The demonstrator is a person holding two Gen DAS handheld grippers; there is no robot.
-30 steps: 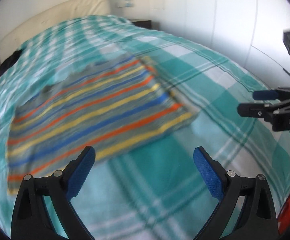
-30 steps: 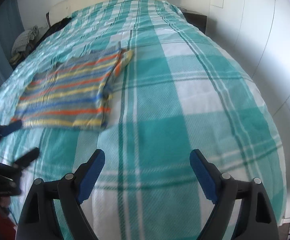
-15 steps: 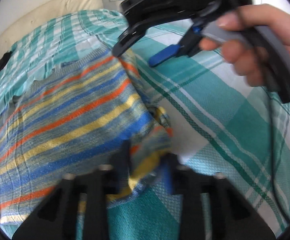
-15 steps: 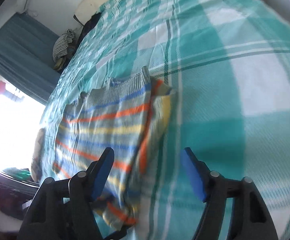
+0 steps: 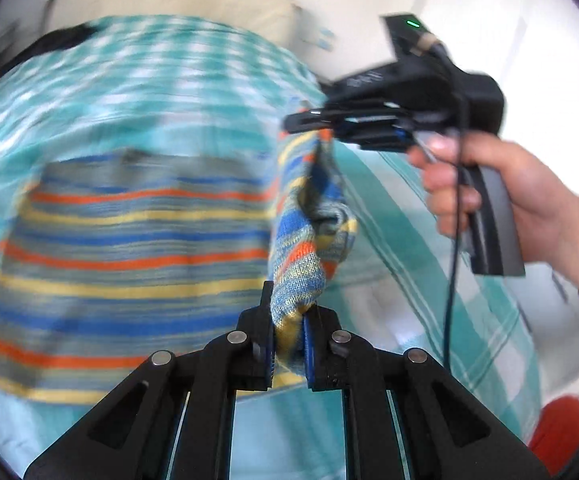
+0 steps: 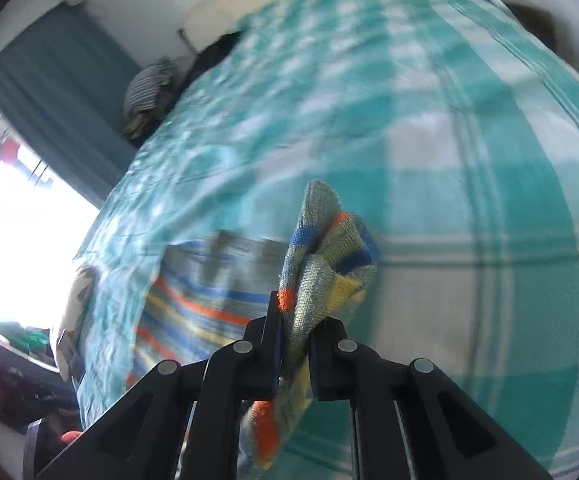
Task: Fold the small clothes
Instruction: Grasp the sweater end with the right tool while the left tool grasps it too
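A small knitted sweater (image 5: 137, 248) with grey, blue, orange and yellow stripes lies on the teal checked bed (image 5: 161, 92). My left gripper (image 5: 289, 344) is shut on its right edge near me, and the pinched fabric stands up from the bed. My right gripper (image 5: 321, 132) shows in the left wrist view, held by a hand, shut on the same edge farther along. In the right wrist view the right gripper (image 6: 295, 344) clamps a bunched fold of the sweater (image 6: 321, 264), lifted off the bed (image 6: 469, 208). The rest of the sweater lies flat to the left.
A cream headboard (image 5: 177, 0) and white wall stand behind the bed. A pile of clothes (image 6: 149, 92) lies by the blue curtain (image 6: 57, 92) at the bed's far left. A bright window is at the left. A red object (image 5: 557, 428) is at the lower right.
Both grippers came down on the sweater's right edge and shut on it. The edge now stands lifted between them; a second ago both were open above the bed.
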